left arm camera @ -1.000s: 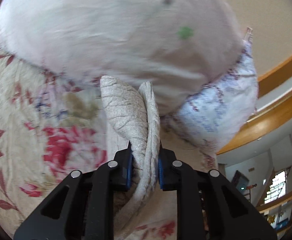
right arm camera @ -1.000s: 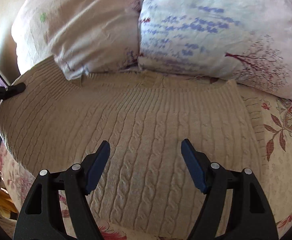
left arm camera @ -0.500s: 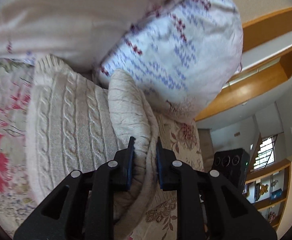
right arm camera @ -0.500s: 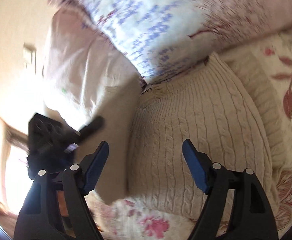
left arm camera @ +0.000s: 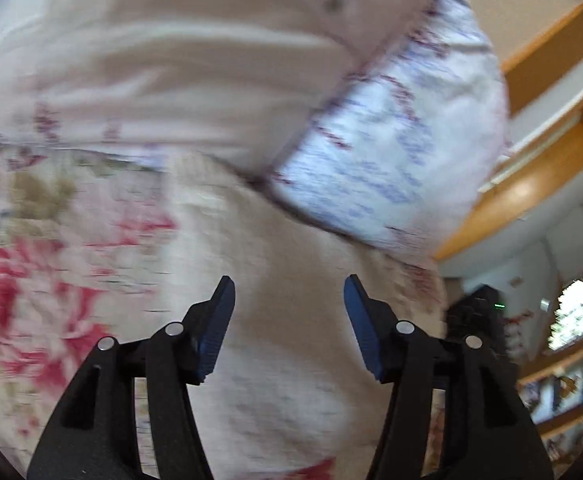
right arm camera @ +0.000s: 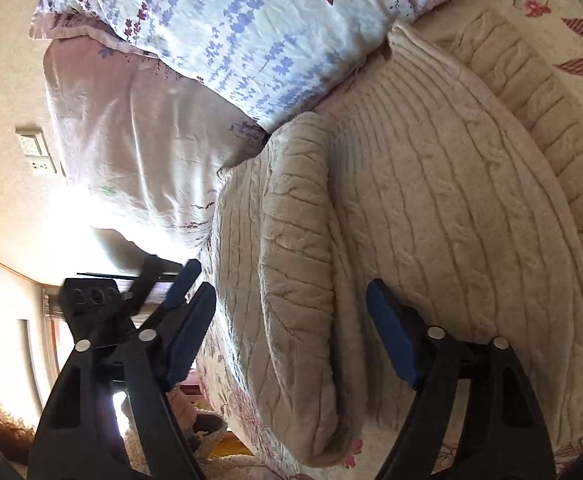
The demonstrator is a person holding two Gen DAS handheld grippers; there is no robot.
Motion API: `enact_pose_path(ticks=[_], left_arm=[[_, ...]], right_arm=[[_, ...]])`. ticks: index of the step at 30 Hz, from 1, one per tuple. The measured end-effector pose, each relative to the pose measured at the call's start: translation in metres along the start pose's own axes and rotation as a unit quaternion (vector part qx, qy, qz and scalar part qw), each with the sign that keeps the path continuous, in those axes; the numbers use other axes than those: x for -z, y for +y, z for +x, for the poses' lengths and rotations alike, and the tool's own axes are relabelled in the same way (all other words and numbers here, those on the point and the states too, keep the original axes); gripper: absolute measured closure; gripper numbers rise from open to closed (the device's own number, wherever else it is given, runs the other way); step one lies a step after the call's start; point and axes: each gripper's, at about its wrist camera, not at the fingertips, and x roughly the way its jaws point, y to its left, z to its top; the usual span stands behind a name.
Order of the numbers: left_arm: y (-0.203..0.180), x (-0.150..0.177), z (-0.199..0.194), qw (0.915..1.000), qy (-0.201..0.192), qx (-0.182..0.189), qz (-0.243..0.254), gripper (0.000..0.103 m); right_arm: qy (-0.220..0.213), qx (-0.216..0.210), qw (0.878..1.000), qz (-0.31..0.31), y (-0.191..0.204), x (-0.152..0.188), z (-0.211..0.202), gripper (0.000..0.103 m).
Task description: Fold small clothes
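Right view alone shows your sweater [right arm camera: 431,208] folded, left tongs [left arm camera: 289,320] now wide, sleeve released, right tongs [right arm camera: 291,320] wide, empty.

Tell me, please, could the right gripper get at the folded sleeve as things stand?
Probably yes: the right gripper is open, and the folded sleeve lies on the sweater straight ahead between its fingers, with nothing over it.

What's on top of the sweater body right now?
A folded-over sleeve flap lies along the left side of the cream cable-knit sweater, on the floral bedspread. Whatever the flap covers is hidden.
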Motion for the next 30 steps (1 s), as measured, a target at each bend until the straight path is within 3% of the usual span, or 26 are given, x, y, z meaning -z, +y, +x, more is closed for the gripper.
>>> enact_pose_path(ticks=[2, 5, 8, 12, 15, 16, 17, 24, 30], left_arm=[[0.020, 0.001, -0.001, 0.9994, 0.001, -0.027, -0.024, 0.046], [0.041, 0.007, 0.003, 0.9973, 0.011, -0.038, -0.062, 0.046], [0.046, 0.015, 0.010, 0.9966, 0.030, -0.046, -0.061, 0.045], [0.037, 0.021, 0.017, 0.9974, 0.038, -0.046, -0.040, 0.043], [0.035, 0.021, 0.019, 0.9975, 0.037, -0.046, -0.039, 0.041], [0.034, 0.020, 0.020, 0.9974, 0.036, -0.048, -0.040, 0.040], [0.033, 0.020, 0.019, 0.9975, 0.032, -0.048, -0.042, 0.039], [0.035, 0.021, 0.005, 0.9985, 0.027, -0.027, -0.039, 0.032], [0.021, 0.028, 0.010, 0.9991, 0.041, 0.000, -0.014, 0.032]], right_arm=[[0.013, 0.010, 1.000, -0.008, 0.004, 0.000, 0.006, 0.035], [0.030, 0.030, 0.999, -0.030, 0.013, -0.001, 0.018, 0.038], [0.037, 0.020, 0.999, -0.033, 0.018, -0.003, 0.027, 0.049], [0.034, 0.015, 0.999, -0.027, 0.019, -0.009, 0.041, 0.055], [0.014, 0.008, 1.000, -0.003, 0.015, -0.015, 0.050, 0.068], [0.000, 0.009, 1.000, 0.000, 0.015, -0.016, 0.052, 0.079], [-0.005, 0.014, 1.000, -0.002, 0.015, -0.016, 0.052, 0.082], [-0.068, 0.067, 0.991, -0.092, 0.049, -0.008, 0.028, 0.086], [-0.118, 0.156, 0.966, -0.171, 0.067, -0.005, -0.013, 0.086]])
